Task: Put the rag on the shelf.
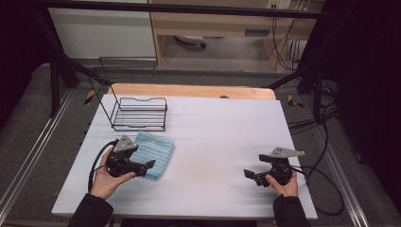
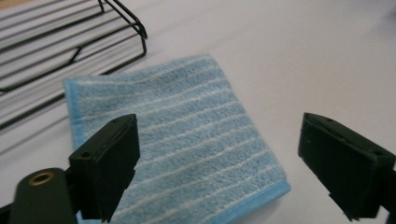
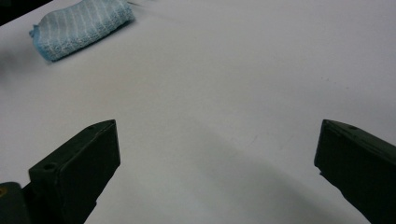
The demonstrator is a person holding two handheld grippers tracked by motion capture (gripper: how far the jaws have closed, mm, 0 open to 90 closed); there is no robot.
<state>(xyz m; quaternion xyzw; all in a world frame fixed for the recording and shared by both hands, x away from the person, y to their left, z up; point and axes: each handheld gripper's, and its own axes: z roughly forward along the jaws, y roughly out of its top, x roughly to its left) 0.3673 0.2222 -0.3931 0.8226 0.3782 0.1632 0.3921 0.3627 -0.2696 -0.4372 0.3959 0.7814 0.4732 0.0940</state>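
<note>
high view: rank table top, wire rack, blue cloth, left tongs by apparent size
1. table top
2. wire rack
3. blue cloth and left tongs: too close to rank; the tongs overlap the cloth and stand nearer the camera.

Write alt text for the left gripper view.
A folded blue towel with thin white stripes lies flat on a white table, seen between the two black jaws of the left claw, which stand wide apart above it. A black wire rack sits at upper left.

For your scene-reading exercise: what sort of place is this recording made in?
Probably a lab or workshop test bench: a black frame over a white-covered table, loose cables on the floor, and plain props.
</note>
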